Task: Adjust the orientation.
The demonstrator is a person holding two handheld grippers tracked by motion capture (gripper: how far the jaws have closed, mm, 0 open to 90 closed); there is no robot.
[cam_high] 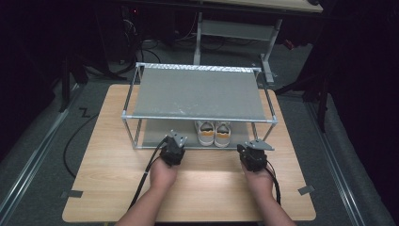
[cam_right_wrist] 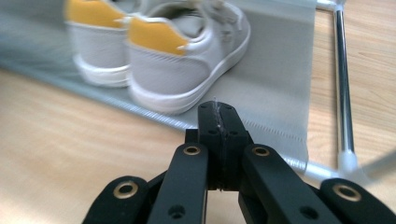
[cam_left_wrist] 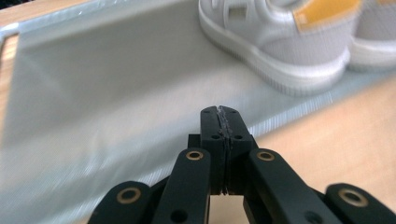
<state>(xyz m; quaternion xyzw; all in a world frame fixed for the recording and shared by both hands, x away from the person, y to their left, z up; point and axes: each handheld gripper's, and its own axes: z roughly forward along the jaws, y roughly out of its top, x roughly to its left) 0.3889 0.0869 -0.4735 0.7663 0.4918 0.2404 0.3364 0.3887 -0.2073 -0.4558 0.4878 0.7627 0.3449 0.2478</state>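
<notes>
A pair of white shoes point(cam_high: 214, 133) with yellow heel tabs stands side by side on the lower grey shelf of a metal-framed shoe rack point(cam_high: 200, 118), heels toward me. My left gripper point(cam_high: 173, 149) is shut and empty, just in front of the rack, left of the shoes. In the left gripper view its pressed-together tips point(cam_left_wrist: 220, 112) point at the lower shelf point(cam_left_wrist: 93, 93), with the left shoe point(cam_left_wrist: 280, 42) up right. My right gripper point(cam_high: 250, 153) is shut and empty too, right of the shoes. Its tips point(cam_right_wrist: 215, 108) sit just short of the right shoe point(cam_right_wrist: 182, 60).
The rack's top shelf point(cam_high: 197, 92) of grey fabric overhangs the shoes. A chrome side bar point(cam_right_wrist: 343, 84) of the rack runs at the right in the right gripper view. The wooden table point(cam_high: 113, 183) has bare room in front of the rack. A table frame point(cam_high: 235, 28) stands behind.
</notes>
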